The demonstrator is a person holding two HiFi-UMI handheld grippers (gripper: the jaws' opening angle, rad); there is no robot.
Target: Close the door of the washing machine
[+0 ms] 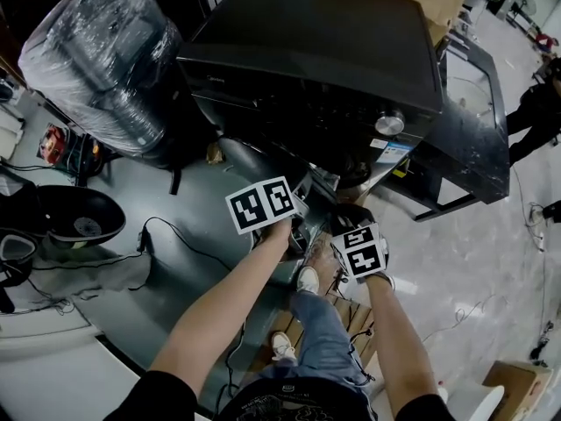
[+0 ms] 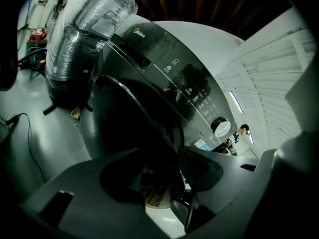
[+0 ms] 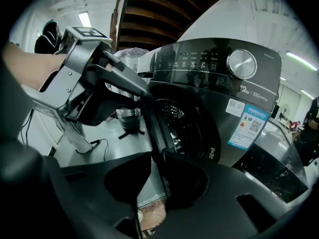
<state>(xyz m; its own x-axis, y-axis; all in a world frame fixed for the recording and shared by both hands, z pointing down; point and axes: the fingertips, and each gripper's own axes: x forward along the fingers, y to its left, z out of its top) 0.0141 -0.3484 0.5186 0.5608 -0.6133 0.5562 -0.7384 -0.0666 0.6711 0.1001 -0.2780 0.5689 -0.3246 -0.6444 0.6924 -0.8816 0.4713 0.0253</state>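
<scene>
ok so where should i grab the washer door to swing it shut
Take the free rim nearest you. The door stands open, edge-on to the right gripper, so come straight at that thin edge with one jaw on each face. That gripper straddles the rim there now.

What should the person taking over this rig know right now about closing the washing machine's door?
Left gripper: shut on the rim of the round dark door.
Right gripper: shut on the same rim, lower down.
The dark grey front-loading washing machine stands open, with the drum visible.
Done: door gripped.
To do: swing it onto the opening until it latches.
</scene>
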